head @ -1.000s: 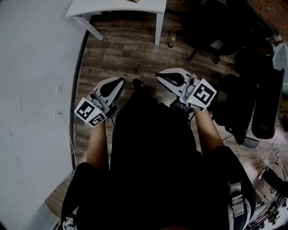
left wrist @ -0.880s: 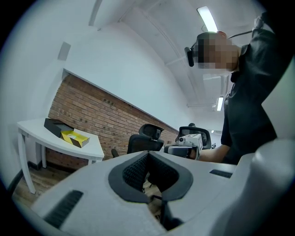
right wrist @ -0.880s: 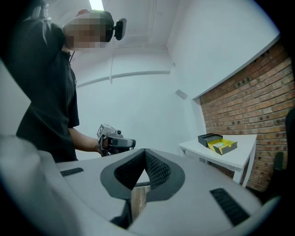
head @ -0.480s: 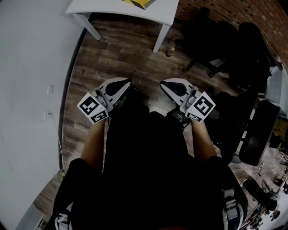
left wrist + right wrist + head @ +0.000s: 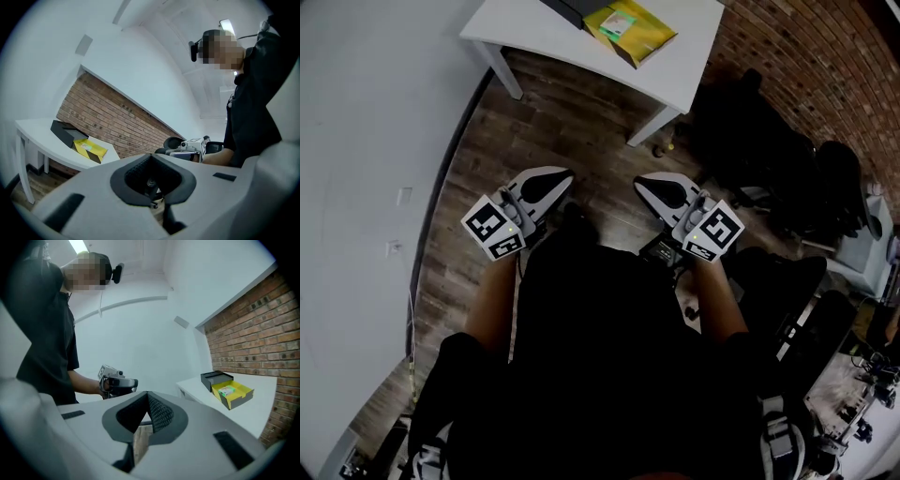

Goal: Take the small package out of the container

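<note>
A yellow open container (image 5: pixel 636 30) lies on the white table (image 5: pixel 534 33) at the top of the head view, with a small green-and-white package (image 5: pixel 617 22) inside it. A black lid (image 5: pixel 575 8) lies beside it. My left gripper (image 5: pixel 553 180) and right gripper (image 5: pixel 654 185) are held at waist height over the wooden floor, well short of the table. Both are shut with nothing between the jaws. The right gripper view shows the container (image 5: pixel 233 395), the package (image 5: pixel 227 390) and the left gripper (image 5: pixel 115 382). The left gripper view shows the container (image 5: pixel 90 150) far off.
Dark office chairs (image 5: pixel 769 150) stand to the right by a brick wall (image 5: pixel 825 66). A small bottle (image 5: pixel 657 149) sits on the floor near a table leg (image 5: pixel 661 122). A white wall (image 5: pixel 366 141) runs along the left. Cables and gear clutter the floor at the lower right.
The head view has swung forward: the table has come further into sight and the yellow container with the package now shows. Both grippers keep about the same pose, still shut.
</note>
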